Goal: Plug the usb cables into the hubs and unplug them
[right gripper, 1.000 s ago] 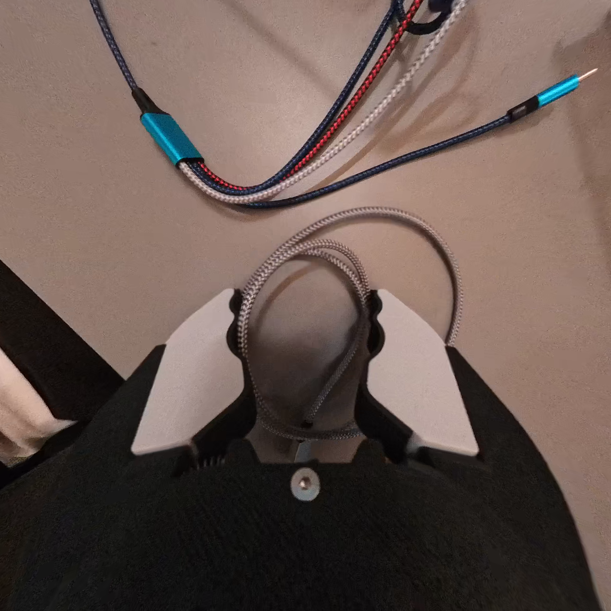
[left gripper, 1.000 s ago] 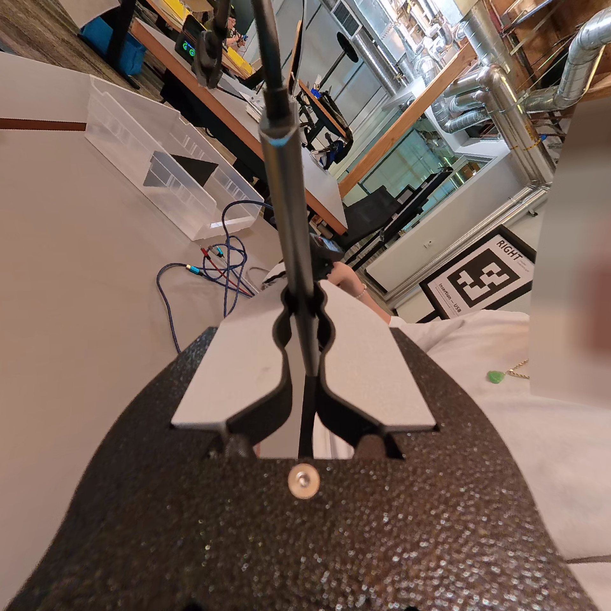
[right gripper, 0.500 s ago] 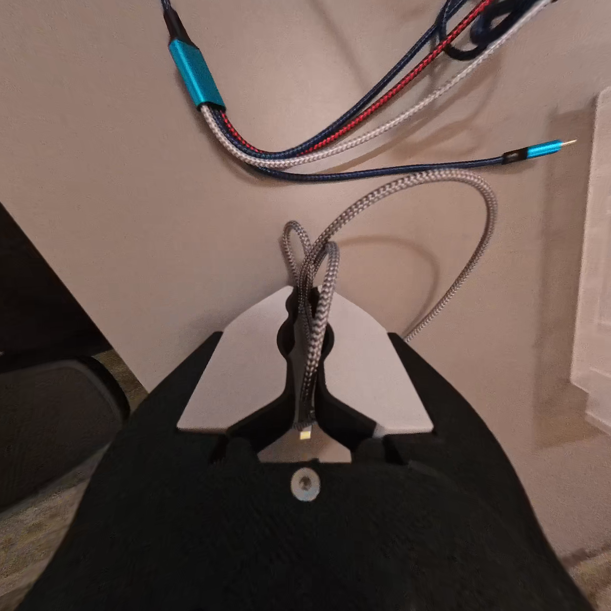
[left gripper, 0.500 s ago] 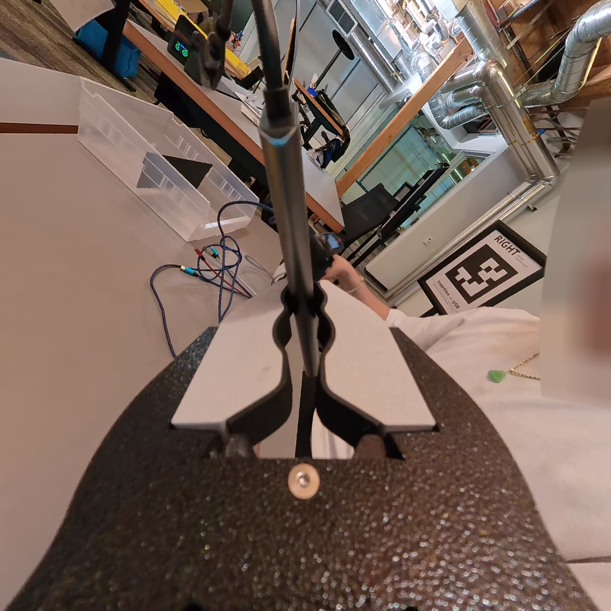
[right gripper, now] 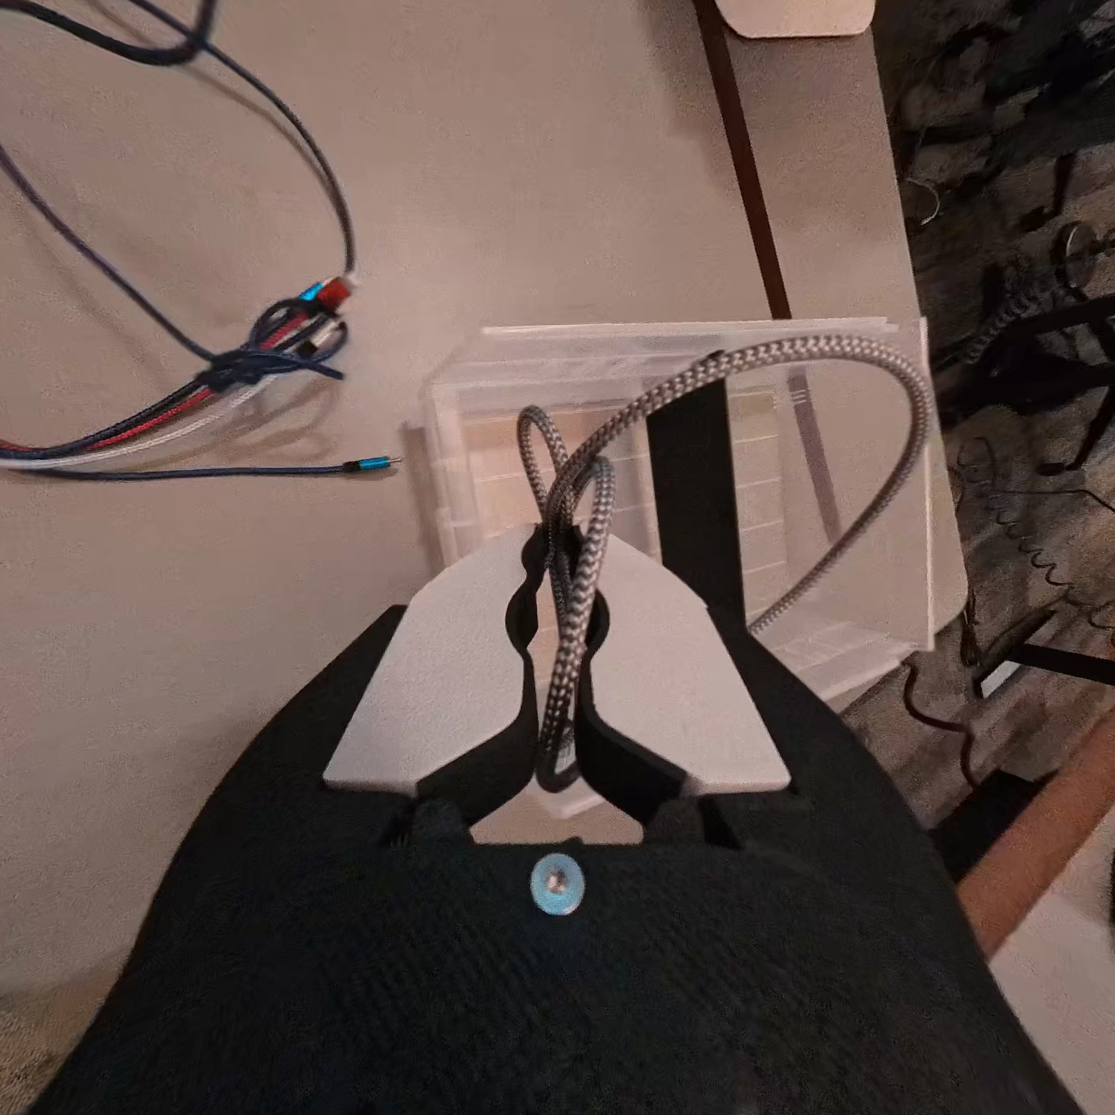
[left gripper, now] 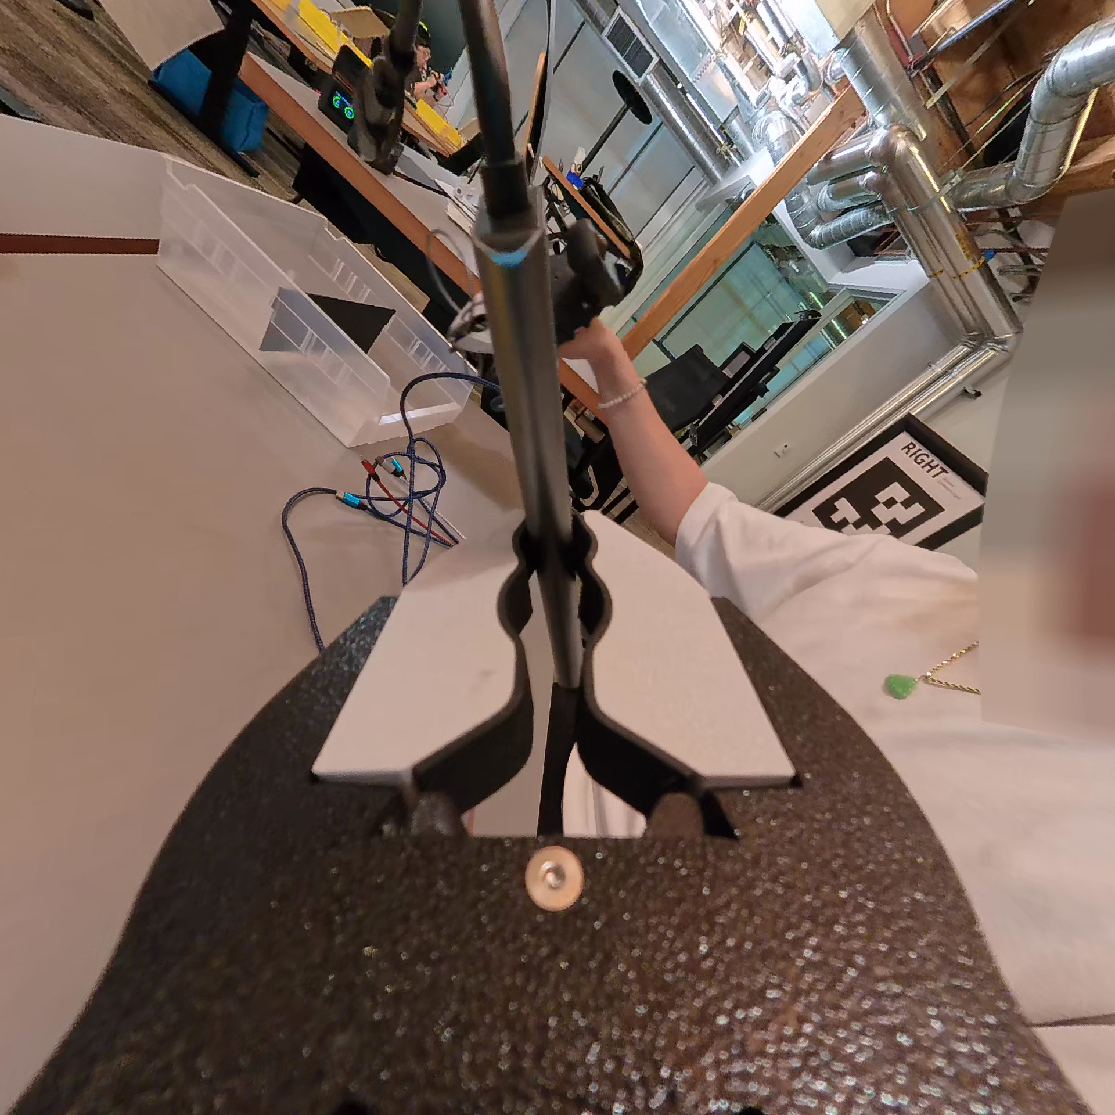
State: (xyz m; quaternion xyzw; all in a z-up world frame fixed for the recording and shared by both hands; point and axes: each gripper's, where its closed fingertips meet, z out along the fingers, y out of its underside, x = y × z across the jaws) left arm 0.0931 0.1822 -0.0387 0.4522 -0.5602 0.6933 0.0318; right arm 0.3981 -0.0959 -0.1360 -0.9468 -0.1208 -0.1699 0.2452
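My left gripper (left gripper: 554, 543) is shut on a slim grey USB hub (left gripper: 525, 392), seen edge-on and pointing up, with its black lead (left gripper: 486, 78) running out of the top. My right gripper (right gripper: 564, 537) is shut on a looped grey braided cable (right gripper: 754, 368) and holds it in the air over a clear plastic bin (right gripper: 603, 356). The right gripper also shows far off in the left wrist view (left gripper: 582, 283), raised by a person's hand. A tangle of blue, red and white cables (right gripper: 241, 374) lies on the beige table (right gripper: 181, 603), also seen in the left wrist view (left gripper: 404, 489).
The clear bin (left gripper: 301, 314) stands near the table's far edge. One blue-tipped plug (right gripper: 371, 464) lies loose just left of the bin. Beyond the table edge are floor (right gripper: 995, 543), chairs and other desks. A person's white sleeve (left gripper: 814, 579) is close on the right. The tips of one gripper are about 45 centimetres away from the tips of the other.
My right gripper has shut on the grey braided cable, lifted it off the table and carried it over to the clear bin. My left gripper still holds the hub, nearly unmoved.
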